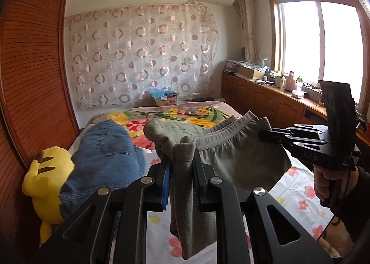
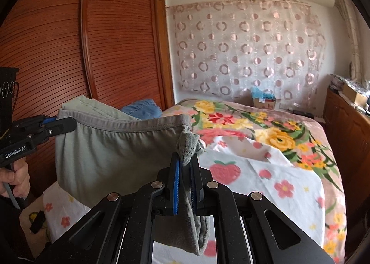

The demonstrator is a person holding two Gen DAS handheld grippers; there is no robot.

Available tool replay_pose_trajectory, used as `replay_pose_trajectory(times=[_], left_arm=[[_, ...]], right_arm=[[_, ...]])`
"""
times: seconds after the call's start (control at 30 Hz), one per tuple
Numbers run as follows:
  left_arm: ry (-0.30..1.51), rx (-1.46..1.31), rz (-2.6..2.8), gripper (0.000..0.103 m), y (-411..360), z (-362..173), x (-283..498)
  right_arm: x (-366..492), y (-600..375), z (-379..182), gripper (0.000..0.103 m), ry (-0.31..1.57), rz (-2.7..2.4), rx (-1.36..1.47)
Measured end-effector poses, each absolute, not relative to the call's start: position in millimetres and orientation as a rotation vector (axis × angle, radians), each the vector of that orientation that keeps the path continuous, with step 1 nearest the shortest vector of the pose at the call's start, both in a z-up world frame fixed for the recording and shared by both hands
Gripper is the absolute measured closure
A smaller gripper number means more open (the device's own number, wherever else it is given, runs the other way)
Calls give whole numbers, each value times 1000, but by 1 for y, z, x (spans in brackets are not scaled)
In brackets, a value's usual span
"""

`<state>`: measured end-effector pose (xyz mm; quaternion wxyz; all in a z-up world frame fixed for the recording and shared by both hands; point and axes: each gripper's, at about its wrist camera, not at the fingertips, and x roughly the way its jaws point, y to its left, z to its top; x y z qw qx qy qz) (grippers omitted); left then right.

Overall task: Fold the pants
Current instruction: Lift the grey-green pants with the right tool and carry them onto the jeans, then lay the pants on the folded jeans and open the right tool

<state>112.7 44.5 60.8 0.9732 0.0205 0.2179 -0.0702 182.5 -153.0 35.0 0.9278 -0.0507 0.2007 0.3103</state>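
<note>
Grey-green pants [image 1: 240, 150] hang in the air above the bed, held by the waistband between both grippers. My left gripper [image 1: 182, 162] is shut on one end of the waistband, with cloth hanging down between its fingers. My right gripper [image 2: 186, 169] is shut on the other end. In the left wrist view the right gripper [image 1: 268, 135] shows at the right, clamped on the band. In the right wrist view the left gripper [image 2: 62, 125] shows at the left, and the pants [image 2: 111, 153] sag between the two.
Blue jeans [image 1: 104, 162] lie on the bed's left side next to a yellow plush toy [image 1: 44, 183]. The bed [image 2: 289, 185] has a white strawberry sheet and a floral blanket. A wooden wardrobe [image 2: 92, 44] stands left, low cabinets [image 1: 261, 100] right under the window.
</note>
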Motion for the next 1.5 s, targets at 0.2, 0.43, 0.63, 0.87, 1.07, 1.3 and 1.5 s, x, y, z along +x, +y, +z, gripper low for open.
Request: replay_pose_trajectory(times=[0.2,0.43,0.63,0.87,1.07,1.3,1.5], left_arm=[[435,38,-77,85,76,61,120],[438,16,7,85,113,59,137],[427,-26,88,85,141,52,151],[446,-105,168,85,170,29,159],[469,-152,222,85,185,14,163],[529,-186,257,85,194,-6,165],[548,-156,270,58,195,-6,161]], right_arm=[[216,-128,39,95,389,692,-133],[269,-102,39,95,361,756,-170],[320,-74,39,95,336,812,-209],[379,-30,28,95,350,890,-251],[413,10,25,95,359,943,-313],[444,39,9,95,460,994,-325],[460,20,14,75,482,940,-294]])
